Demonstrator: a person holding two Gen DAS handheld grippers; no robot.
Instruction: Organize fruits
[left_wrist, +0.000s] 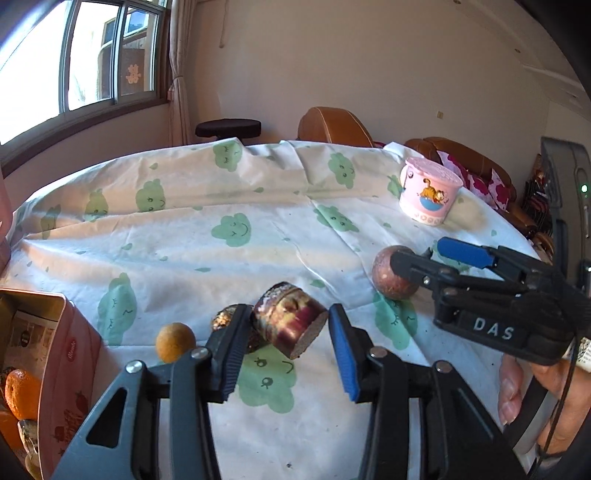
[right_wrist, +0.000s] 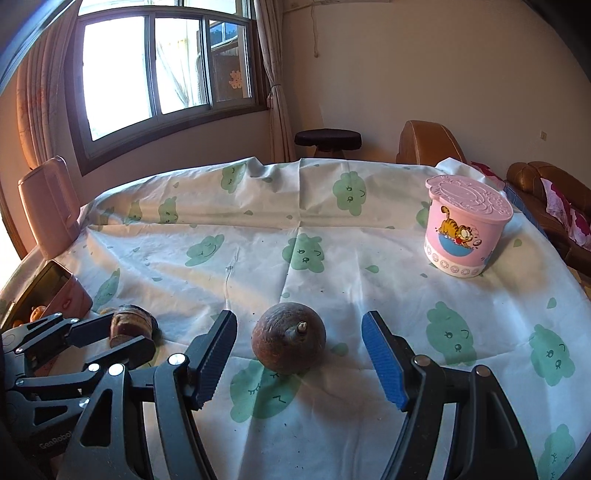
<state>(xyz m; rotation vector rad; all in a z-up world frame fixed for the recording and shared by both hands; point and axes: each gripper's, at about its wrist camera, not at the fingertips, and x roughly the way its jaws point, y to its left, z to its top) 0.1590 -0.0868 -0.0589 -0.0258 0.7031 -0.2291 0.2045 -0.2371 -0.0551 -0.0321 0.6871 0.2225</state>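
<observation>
A short purple-brown cut chunk (left_wrist: 291, 321) lies on the cloud-print cloth between the fingers of my left gripper (left_wrist: 288, 309), which is shut on it. The right wrist view shows this gripper (right_wrist: 133, 334) with the chunk (right_wrist: 129, 323) at far left. A round brown-purple fruit (right_wrist: 288, 338) with a stub stem sits on the cloth between the fingers of my right gripper (right_wrist: 300, 315), which is open, with gaps on both sides. In the left wrist view the right gripper (left_wrist: 419, 251) reaches over that fruit (left_wrist: 388, 275). A small yellow-brown round fruit (left_wrist: 175, 341) sits left of the chunk.
An open pink tin (left_wrist: 70, 369) at the near left holds an orange (left_wrist: 20, 391) and other pieces. A lidded pink cartoon tub (right_wrist: 467, 225) stands at the far right. A pink lid (right_wrist: 48, 206) leans at the table's left edge. Another dark piece (left_wrist: 221, 317) hides behind the left finger.
</observation>
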